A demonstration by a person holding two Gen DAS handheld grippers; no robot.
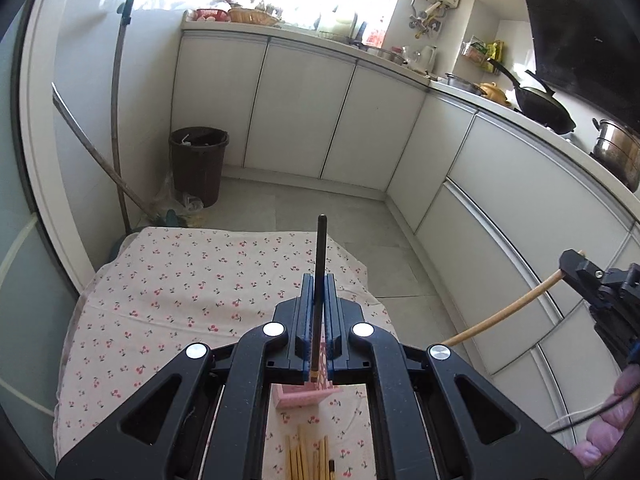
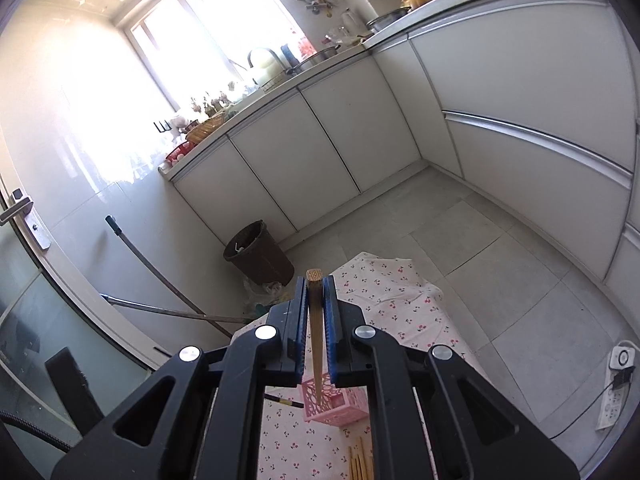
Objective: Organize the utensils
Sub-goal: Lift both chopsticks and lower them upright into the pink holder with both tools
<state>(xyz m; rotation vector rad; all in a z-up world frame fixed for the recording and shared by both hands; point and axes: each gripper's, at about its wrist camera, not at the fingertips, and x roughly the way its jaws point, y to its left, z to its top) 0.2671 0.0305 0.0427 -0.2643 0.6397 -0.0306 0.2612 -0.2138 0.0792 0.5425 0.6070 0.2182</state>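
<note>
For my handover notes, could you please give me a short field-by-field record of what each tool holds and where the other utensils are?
left tool: shut on a dark chopstick, pointing up and forward
right tool: shut on a bamboo chopstick, its lower end above or in the pink holder; cannot tell which
pink holder: on the cherry-print cloth
loose chopsticks: bamboo, lying on the cloth nearer than the holder
</note>
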